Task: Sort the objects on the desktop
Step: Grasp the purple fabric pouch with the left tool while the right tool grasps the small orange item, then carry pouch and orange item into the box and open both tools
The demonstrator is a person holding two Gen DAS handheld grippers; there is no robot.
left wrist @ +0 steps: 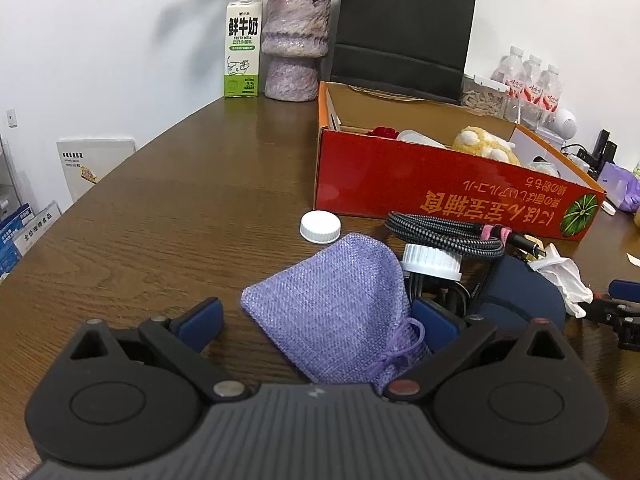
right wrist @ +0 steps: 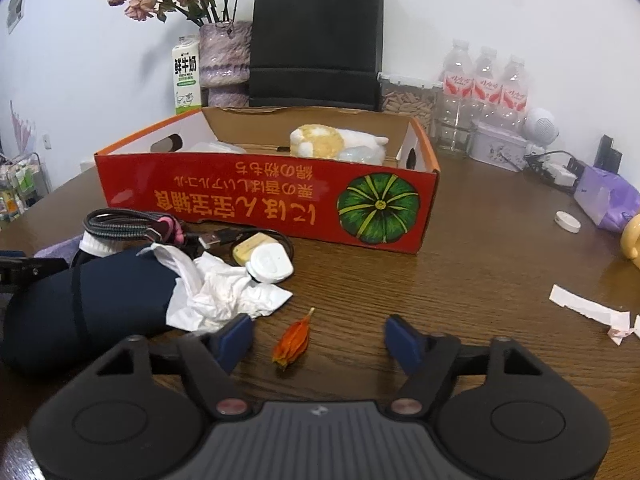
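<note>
A: While our left gripper (left wrist: pixel 320 320) straddles the pouch (left wrist: pixel 332 312), jaws wide, pads off the cloth, where's the rest?
B: We see the pouch just in front of the box (left wrist: pixel 440 184), beside the cable (left wrist: pixel 444 236) and cap (left wrist: pixel 320 227).
A: Right gripper (right wrist: pixel 318 340)?
B: Jaws apart, gripping nothing; petal (right wrist: pixel 290 340) on the table between our fingers, in front of the box, tissue (right wrist: pixel 224 292) to its left.
</note>
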